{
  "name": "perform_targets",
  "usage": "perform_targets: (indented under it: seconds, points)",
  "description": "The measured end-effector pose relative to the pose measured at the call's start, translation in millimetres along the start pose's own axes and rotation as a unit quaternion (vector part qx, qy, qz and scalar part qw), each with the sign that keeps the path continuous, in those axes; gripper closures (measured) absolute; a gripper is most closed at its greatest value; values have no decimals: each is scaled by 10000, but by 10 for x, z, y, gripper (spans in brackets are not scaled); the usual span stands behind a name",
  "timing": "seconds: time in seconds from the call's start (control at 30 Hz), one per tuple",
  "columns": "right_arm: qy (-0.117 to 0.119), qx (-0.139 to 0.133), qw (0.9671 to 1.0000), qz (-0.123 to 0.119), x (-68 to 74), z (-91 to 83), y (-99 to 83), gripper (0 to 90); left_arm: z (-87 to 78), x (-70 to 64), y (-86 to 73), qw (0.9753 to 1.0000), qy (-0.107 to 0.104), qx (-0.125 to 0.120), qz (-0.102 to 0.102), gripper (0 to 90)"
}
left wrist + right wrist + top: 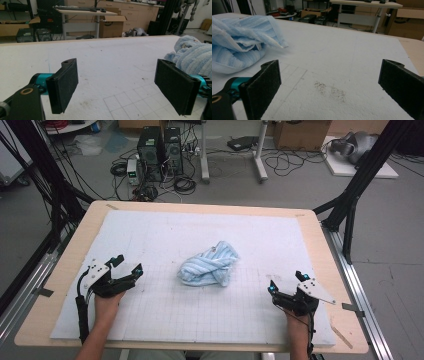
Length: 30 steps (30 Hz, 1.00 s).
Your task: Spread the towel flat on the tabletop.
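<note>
Both forearms enter from the near edge of the table [65, 270], each hand carrying a two-jaw gripper. Left gripper [127, 267] rests low over the white gridded mat [165, 230] at its near-left area; its jaws stand wide apart and hold nothing, with bare mat visible between the black pads [63, 86] in the left gripper view. Right gripper [287, 281] sits at the near-right area of the mat, jaws likewise spread wide and empty; bare mat with a patch of dark specks [329, 90] lies between them in the right gripper view.

Between the two grippers, near the mat's centre, lies a crumpled light-blue striped towel [210, 265]. It is well apart from both grippers and touched by neither. A small label [258, 46] appears to show among its folds, though the detail is too small to confirm.

Beyond the table, on the floor: two dark computer towers [160, 152] with tangled cables, legs of a white desk [232, 155], and cardboard boxes [300, 135].
</note>
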State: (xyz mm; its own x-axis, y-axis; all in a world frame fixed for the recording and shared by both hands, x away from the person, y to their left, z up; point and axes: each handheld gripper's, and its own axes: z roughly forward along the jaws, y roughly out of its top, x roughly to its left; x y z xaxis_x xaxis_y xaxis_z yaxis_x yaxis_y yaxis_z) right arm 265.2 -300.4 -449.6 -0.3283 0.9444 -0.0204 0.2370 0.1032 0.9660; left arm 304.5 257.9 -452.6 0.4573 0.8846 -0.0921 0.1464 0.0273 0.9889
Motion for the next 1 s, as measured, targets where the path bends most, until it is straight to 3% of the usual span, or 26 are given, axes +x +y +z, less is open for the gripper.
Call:
perform_targets:
  seconds: [0.63,0.7,0.93,1.0]
  points:
    - [57,46,10000,-20,-5,4,15,35,4,-10,2,10000,-26,6,59,190]
    - [227,81,9996,147,4,10,46,34,5,-5,5,10000,-15,8,76,190]
    - [626,87,9980,-12,226,131,387,35,19,-8,35,9999,-18,98,40,188]
    - [828,273,9961,-88,337,272,535,57,27,-31,90,9999,-56,81,81,187]
